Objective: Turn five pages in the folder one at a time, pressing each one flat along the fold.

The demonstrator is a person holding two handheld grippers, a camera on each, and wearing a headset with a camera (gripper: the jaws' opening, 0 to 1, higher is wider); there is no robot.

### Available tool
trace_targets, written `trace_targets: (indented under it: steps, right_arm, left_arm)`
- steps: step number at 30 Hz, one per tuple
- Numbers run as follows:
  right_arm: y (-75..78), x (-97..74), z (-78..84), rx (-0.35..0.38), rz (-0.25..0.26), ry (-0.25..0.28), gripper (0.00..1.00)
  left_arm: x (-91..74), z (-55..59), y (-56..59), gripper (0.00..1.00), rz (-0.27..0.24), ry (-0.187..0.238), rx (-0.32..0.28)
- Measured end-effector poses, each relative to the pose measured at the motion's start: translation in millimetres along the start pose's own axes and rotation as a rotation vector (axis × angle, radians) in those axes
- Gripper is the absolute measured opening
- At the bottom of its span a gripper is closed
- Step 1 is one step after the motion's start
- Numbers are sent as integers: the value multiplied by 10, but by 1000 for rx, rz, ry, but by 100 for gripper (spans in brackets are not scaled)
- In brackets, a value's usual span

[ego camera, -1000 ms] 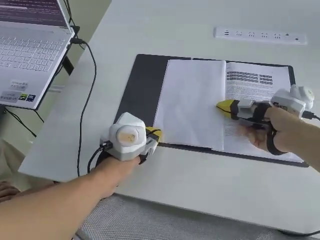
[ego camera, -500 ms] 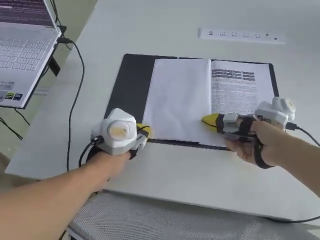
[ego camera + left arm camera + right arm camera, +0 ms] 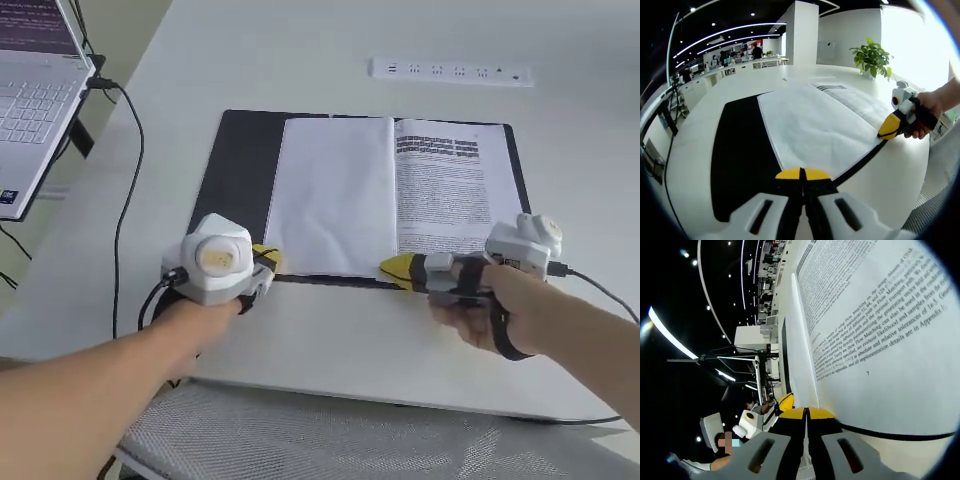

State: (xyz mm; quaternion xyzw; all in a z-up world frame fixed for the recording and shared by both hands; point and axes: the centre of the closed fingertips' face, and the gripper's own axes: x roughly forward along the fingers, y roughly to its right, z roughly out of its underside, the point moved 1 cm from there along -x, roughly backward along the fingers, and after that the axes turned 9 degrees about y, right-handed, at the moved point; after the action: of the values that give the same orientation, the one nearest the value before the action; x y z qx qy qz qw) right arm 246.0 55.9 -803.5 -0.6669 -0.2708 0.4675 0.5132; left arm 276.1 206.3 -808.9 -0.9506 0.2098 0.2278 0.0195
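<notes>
1. The folder (image 3: 240, 180) lies open and flat on the white worktop (image 3: 400, 340). Its black cover shows to the left of a blank page (image 3: 330, 195), and a printed page (image 3: 450, 190) lies on the right.
2. The fold (image 3: 393, 190) runs between the two pages, from the far edge of the folder to the near edge.
3. The right gripper (image 3: 388, 268) sits at the near end of the fold, at the lower edge of the pages. Its fingers (image 3: 820, 413) are pressed together and hold nothing.
4. Change: one second ago the right gripper's tip stood about halfway along the fold. Half a second ago it was further down. It has since reached the near end. The whole head view has also shifted, so this is judged against the folder itself.
5. Meaning: the pressing stroke on this page looks complete or nearly so, and the next page turn is probably due. The views do not show how many pages are already turned.
6. Whether the tip presses on the paper or hovers just above it is not certain.
7. The left gripper (image 3: 268, 258) rests just beside the near left corner of the blank page. Its fingers (image 3: 790, 174) are closed on nothing, and its place against the folder is unchanged.
8. Further out, a laptop (image 3: 25, 100) stands at the far left and a power strip (image 3: 445, 71) lies beyond the folder.
</notes>
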Motion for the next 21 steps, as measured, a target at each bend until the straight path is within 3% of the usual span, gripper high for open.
trace_targets:
  steps: [4,9,11,17,18,19,21]
  right_arm:
    - [-24,-94,183,-48,14,-55,0]
    - [-171,-262,233,-69,-8,-33,0]
    - [-215,-341,240,-111,-2,-28,0]
    - [-423,-602,119,-179,-13,90,2]
    - [-436,-633,102,-191,-8,108,5]
    - [-452,-684,110,-200,-4,113,8]
    - [-443,-752,96,-237,18,131,15]
  left_arm:
    - [0,-3,1,0,-2,-3,-5]
    - [-12,-1,15,0,-2,-22,-14]
    - [-45,7,42,0,5,-35,-31]
    - [-193,43,133,9,26,-114,-29]
    - [-219,58,148,12,31,-134,-32]
    - [-282,115,155,15,27,-192,-27]
    - [-326,50,210,18,44,-172,-24]
